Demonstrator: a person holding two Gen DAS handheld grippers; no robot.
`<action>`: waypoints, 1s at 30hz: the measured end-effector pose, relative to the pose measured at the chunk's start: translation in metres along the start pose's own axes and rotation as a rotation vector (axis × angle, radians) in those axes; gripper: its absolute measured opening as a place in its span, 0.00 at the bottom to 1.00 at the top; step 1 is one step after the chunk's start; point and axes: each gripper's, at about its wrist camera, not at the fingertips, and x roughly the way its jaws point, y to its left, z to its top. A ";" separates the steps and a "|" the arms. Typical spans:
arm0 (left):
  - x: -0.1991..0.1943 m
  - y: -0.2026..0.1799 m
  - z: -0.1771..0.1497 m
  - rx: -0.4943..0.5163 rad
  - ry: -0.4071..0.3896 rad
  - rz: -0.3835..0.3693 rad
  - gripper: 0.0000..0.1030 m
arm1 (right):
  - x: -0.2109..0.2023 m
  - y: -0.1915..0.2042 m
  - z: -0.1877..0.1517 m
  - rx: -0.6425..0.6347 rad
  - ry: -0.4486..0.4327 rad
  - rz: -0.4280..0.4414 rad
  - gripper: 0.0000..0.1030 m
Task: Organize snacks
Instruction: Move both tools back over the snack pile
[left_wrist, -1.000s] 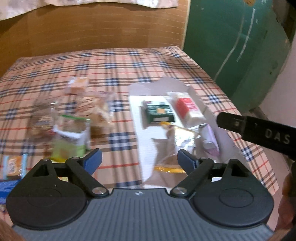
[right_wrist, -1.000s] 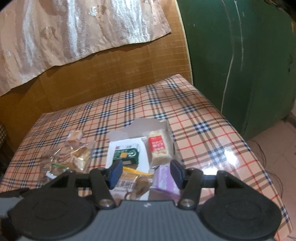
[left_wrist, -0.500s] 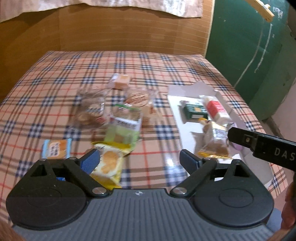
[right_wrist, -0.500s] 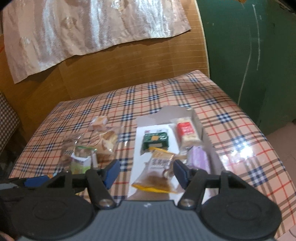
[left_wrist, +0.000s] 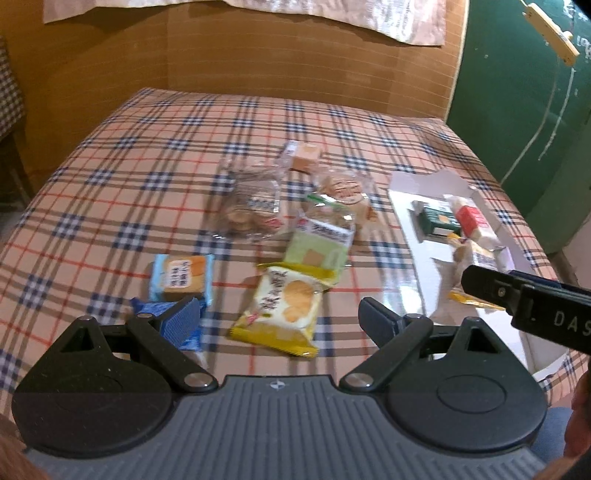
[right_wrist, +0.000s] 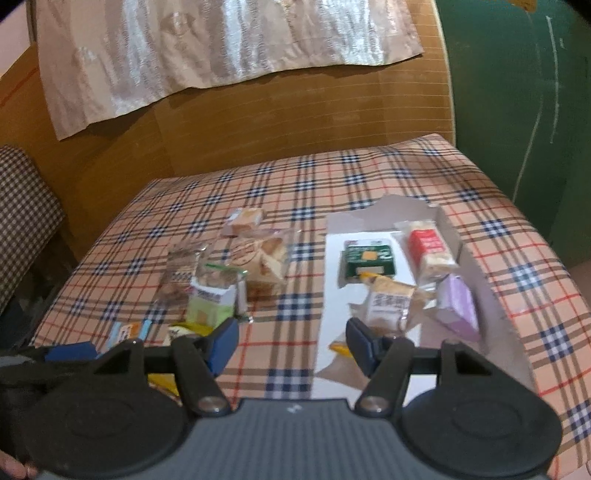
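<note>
Over the last second my left gripper (left_wrist: 280, 314) has swung away from the white tray (left_wrist: 413, 236) toward the loose pile, so the yellow cracker packet (left_wrist: 284, 306) now sits just ahead of its fingers, where the tray's contents sat before. Its jaws stand wide apart and hold nothing. My right gripper (right_wrist: 291, 339) has pulled back and risen a little; its jaws are also apart and empty, hovering above the near edge of the white tray, with the tan wafer packet (right_wrist: 388, 302) just beyond them.

Four snacks lie in the tray: the green packet (right_wrist: 367, 260), the red-labelled bar (right_wrist: 428, 247), the tan wafer packet and the purple packet (right_wrist: 458, 308). The rest lie on the plaid tablecloth (left_wrist: 147, 155) to the left of the tray: the yellow cracker packet, the pale green packet (left_wrist: 317, 251), the blue-edged packet (left_wrist: 181, 277), two clear cookie bags and a small orange cube packet (left_wrist: 304, 157).

I judge the yellow packet to be light, puffed with air, slick-skinned and brittle inside. I would close gently across its narrow width near the middle, since the crimped ends are thin and likely to slip.
</note>
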 end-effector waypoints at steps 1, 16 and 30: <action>-0.001 0.003 -0.001 0.001 -0.002 0.006 1.00 | 0.001 0.003 0.000 -0.006 0.003 0.005 0.62; -0.002 0.035 -0.012 -0.053 -0.002 0.044 1.00 | 0.018 0.047 -0.010 -0.086 0.057 0.084 0.62; 0.003 0.061 -0.024 -0.120 0.008 0.065 1.00 | 0.036 0.072 -0.019 -0.132 0.104 0.130 0.62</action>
